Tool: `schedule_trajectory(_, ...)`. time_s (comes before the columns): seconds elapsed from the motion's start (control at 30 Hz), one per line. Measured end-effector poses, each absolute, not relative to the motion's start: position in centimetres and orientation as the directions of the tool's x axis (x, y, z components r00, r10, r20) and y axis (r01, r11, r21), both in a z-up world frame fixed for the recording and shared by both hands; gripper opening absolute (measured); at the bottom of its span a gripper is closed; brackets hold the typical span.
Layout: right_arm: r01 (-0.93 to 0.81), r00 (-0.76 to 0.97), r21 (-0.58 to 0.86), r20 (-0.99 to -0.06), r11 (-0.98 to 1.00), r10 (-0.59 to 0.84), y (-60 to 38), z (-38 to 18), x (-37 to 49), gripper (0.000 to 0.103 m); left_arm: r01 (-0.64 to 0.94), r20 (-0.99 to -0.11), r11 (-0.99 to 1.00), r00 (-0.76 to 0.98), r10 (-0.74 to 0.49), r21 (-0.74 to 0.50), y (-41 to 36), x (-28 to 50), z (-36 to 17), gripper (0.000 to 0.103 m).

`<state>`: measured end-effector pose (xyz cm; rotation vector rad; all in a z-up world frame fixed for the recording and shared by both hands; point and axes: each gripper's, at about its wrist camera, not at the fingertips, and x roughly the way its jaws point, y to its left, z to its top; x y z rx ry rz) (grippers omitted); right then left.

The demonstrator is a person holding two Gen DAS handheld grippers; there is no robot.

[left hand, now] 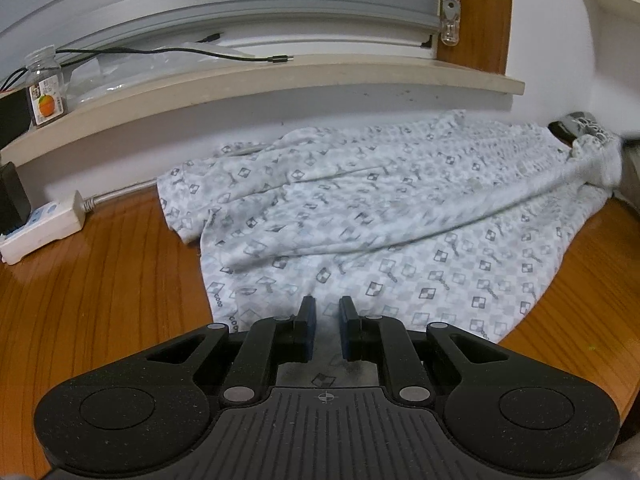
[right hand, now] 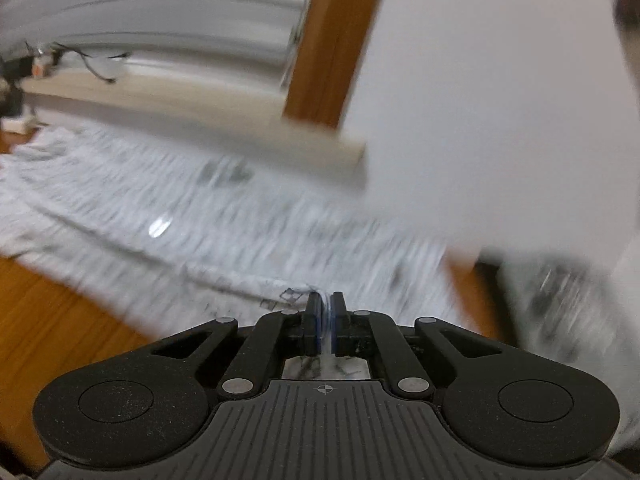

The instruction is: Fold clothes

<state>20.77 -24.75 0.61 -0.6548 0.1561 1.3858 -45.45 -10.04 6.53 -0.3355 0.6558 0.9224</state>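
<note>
Both claws work the patterned garment (left hand: 360,216): right gripper (right hand: 326,312) is clamped on a lifted edge, left gripper (left hand: 327,316) slightly apart over the hem; next, I judge, carry that edge across

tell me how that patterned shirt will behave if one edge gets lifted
Probably floppy: the shirt lies in soft folds and ridges on the wooden table. It looks thin and light, so the right tool, shut on its edge, would likely raise it easily. The rest would probably sag and drag, since the left tool has a small gap and pinches nothing.
</note>
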Motion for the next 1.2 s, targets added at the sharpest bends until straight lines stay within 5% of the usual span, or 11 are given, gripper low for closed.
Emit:
schedule_trajectory(0.13,-0.879,0.252,-0.475,-0.369,0.052,0.894,-19.3,2.6,19.3,0.004,-0.824,-0.649,0.567,0.433,0.625,-0.004,-10.1,-45.5,6.5,0.015)
schedule_trajectory(0.33,-0.860,0.263,-0.508,-0.350,0.054,0.899,-12.9,-0.2,18.8,0.004,-0.825,-0.650,0.566,0.430,0.627,0.001,-10.1,-45.6,6.9,0.015)
schedule_trajectory(0.53,-0.886,0.258,-0.461,-0.386,0.057,0.886,-11.4,-2.7,19.7,0.005,-0.826,-0.607,0.562,0.423,0.673,0.048,-8.3,-46.0,9.0,0.035)
schedule_trajectory(0.67,-0.899,0.245,-0.434,-0.393,0.056,0.886,-11.4,-3.2,20.2,0.005,-0.788,-0.615,0.611,0.446,0.650,0.075,-6.2,-45.5,9.4,0.063)
schedule_trajectory(0.8,-0.899,0.221,-0.436,-0.377,0.039,0.899,-11.5,-2.6,20.2,0.005,-0.737,-0.642,0.667,0.459,0.614,0.111,-4.6,-44.6,8.8,0.051)
schedule_trajectory(0.93,-0.892,0.203,-0.451,-0.366,0.018,0.908,-11.6,-2.3,20.2,0.005,-0.737,-0.641,0.668,0.462,0.613,0.108,-3.6,-45.0,8.8,0.024)
schedule_trajectory(1.0,-0.893,0.198,-0.450,-0.370,0.011,0.908,-11.7,-2.4,20.4,0.005,-0.740,-0.634,0.662,0.456,0.625,0.120,-3.4,-45.4,9.0,0.024)
schedule_trajectory(1.2,-0.901,0.196,-0.435,-0.391,0.007,0.900,-11.8,-3.3,20.9,0.005,-0.707,-0.601,0.692,0.494,0.628,0.142,-3.5,-45.2,10.8,0.063)
